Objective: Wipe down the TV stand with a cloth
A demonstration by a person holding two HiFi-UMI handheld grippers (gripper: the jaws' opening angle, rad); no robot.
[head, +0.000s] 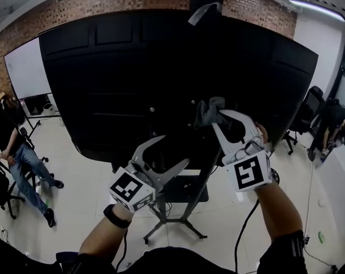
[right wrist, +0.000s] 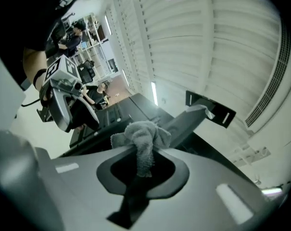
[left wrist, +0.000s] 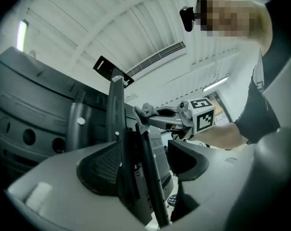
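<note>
Head view shows the right gripper point(head: 216, 120) with its jaws clenched on a bunched grey cloth point(head: 208, 111), held up against the back of the black TV point(head: 121, 79) where the TV stand point(head: 202, 174) upright meets it. Lower left, the left gripper point(head: 169, 154) has its jaws spread apart beside the upright.

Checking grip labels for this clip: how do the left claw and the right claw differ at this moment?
The right claw is shut on a grey cloth; the left claw is open and holds no cloth. The right claw is up by the TV's back; the left claw sits lower, with the stand's upright showing in its gap. Each carries a marker cube.
</note>
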